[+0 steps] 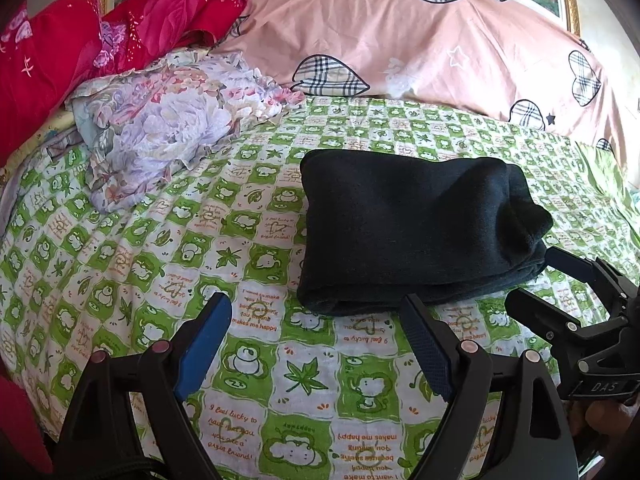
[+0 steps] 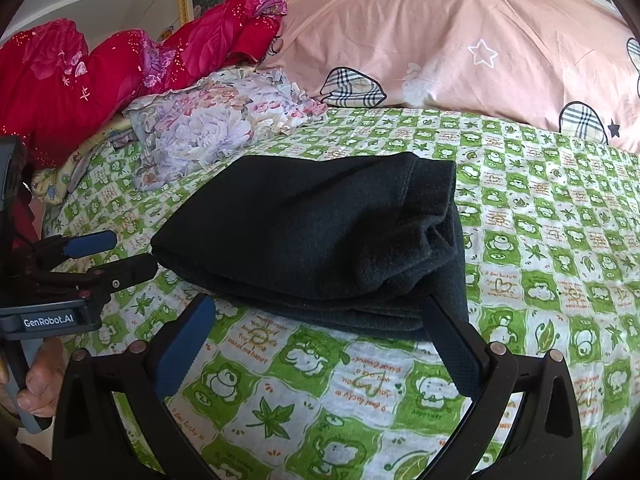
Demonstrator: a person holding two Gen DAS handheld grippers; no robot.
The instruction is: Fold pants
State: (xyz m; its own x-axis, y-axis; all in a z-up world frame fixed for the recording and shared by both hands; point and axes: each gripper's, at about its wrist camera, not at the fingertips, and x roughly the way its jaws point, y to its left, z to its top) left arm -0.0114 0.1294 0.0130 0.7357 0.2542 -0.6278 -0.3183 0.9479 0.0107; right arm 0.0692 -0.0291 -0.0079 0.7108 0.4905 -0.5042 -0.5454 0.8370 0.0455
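The dark green pants (image 1: 412,232) lie folded into a thick rectangular bundle on the bed sheet (image 1: 168,248), which is checked green and white with frogs and leaves. In the left wrist view the bundle sits at about 1 o'clock from the left tongs (image 1: 318,344), whose blue-padded fingers (image 1: 204,348) are spread wide and hold nothing, their tips just short of the bundle's near edge. The right tongs (image 2: 320,340) are likewise spread wide and empty, the right-hand finger (image 2: 448,348) close against the bundle's near edge at 12 o'clock. At 10 o'clock a crumpled floral cloth (image 1: 168,128) lies on the sheet, with a red quilt (image 1: 80,52) behind it. A pink duvet with plaid hearts (image 1: 400,36) spans 12 to 2 o'clock.
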